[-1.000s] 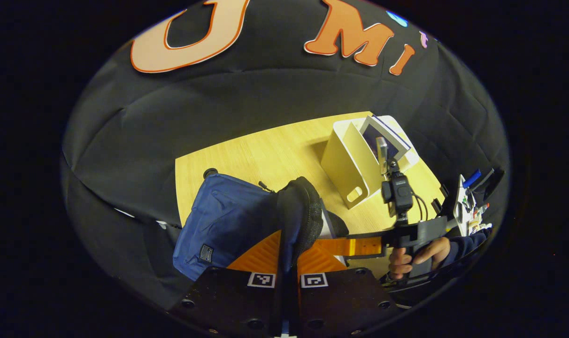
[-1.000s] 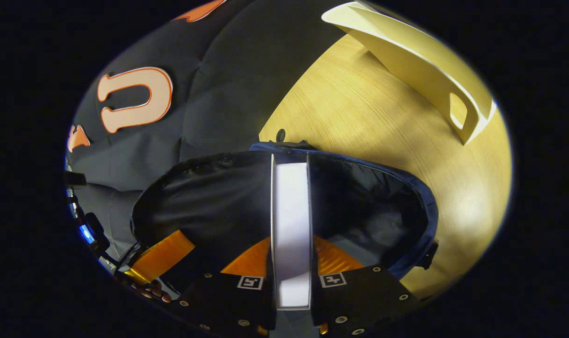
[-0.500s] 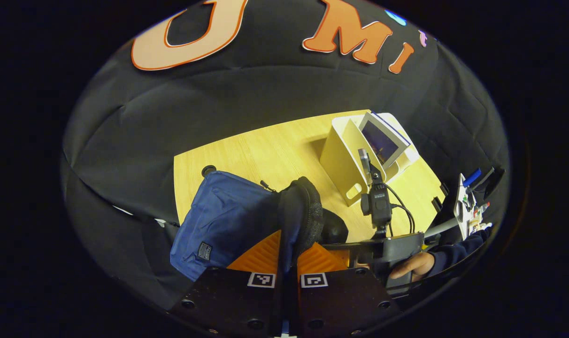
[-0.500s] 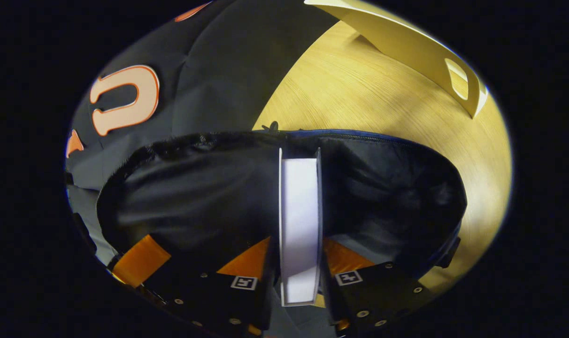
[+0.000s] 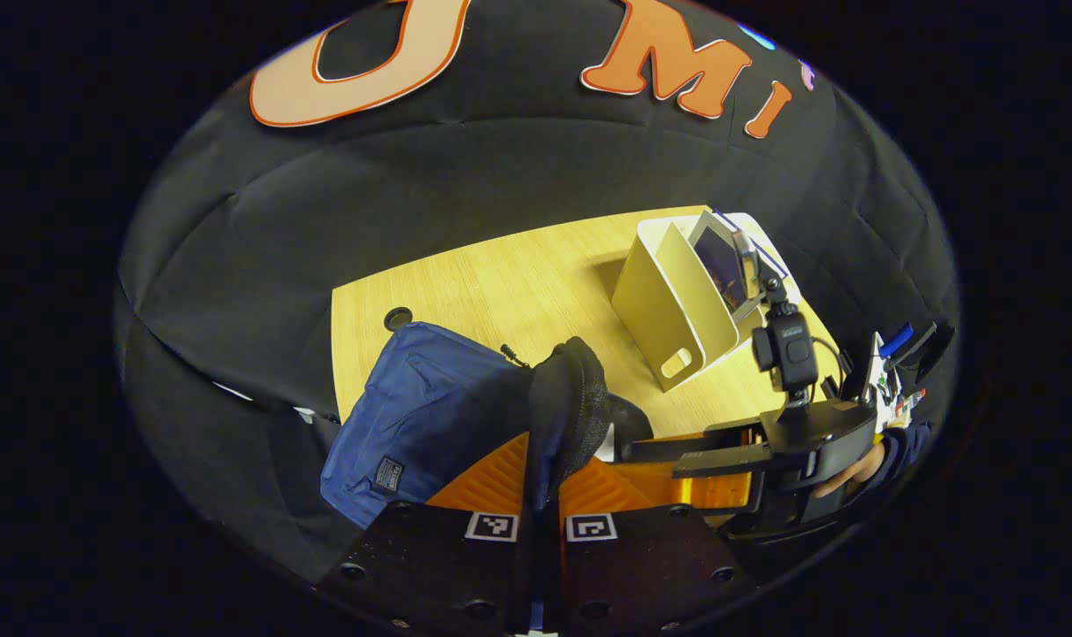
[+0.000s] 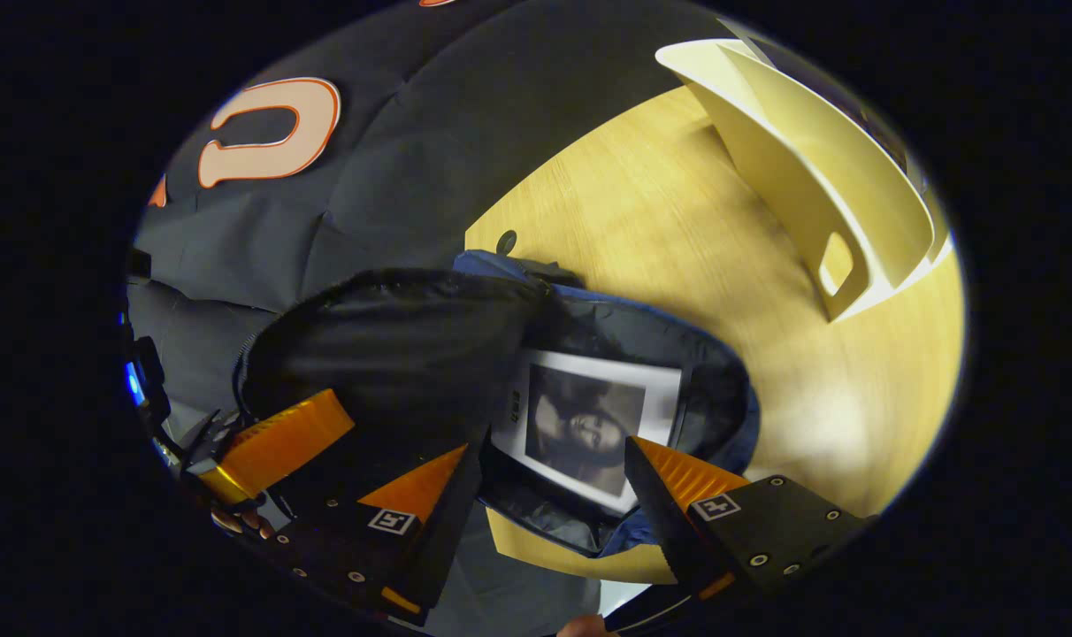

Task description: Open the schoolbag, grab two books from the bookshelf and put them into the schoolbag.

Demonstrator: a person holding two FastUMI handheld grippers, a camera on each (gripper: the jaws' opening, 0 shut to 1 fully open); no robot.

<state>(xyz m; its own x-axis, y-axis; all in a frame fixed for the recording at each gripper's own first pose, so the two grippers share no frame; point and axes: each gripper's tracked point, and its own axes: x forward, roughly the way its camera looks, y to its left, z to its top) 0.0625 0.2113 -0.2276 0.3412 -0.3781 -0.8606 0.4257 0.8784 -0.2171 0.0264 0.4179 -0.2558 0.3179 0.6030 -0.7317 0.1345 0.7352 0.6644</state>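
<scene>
Your left gripper point(image 5: 543, 482) has its two fingers pressed on the black flap point(image 5: 570, 416) at the opening of the blue schoolbag point(image 5: 425, 411), and it holds this flap up, so the mouth of the bag stands open. The schoolbag lies at the near left part of the wooden table point(image 5: 509, 283). In the right gripper view, your right gripper point(image 6: 549, 473) hangs above the open bag with its fingers spread wide apart and nothing between them. Under it, a book point(image 6: 589, 416) with a white border and a dark cover picture lies flat inside the schoolbag, on the black lining. The cream bookshelf point(image 5: 677, 305) stands farther back on the table, well apart from the bag, and one more book point(image 5: 722, 265) leans in its far compartment. In the left gripper view you see also the right gripper point(image 5: 651, 451) from the side, just beside the flap, with a hand point(image 5: 841, 473) on its handle.
</scene>
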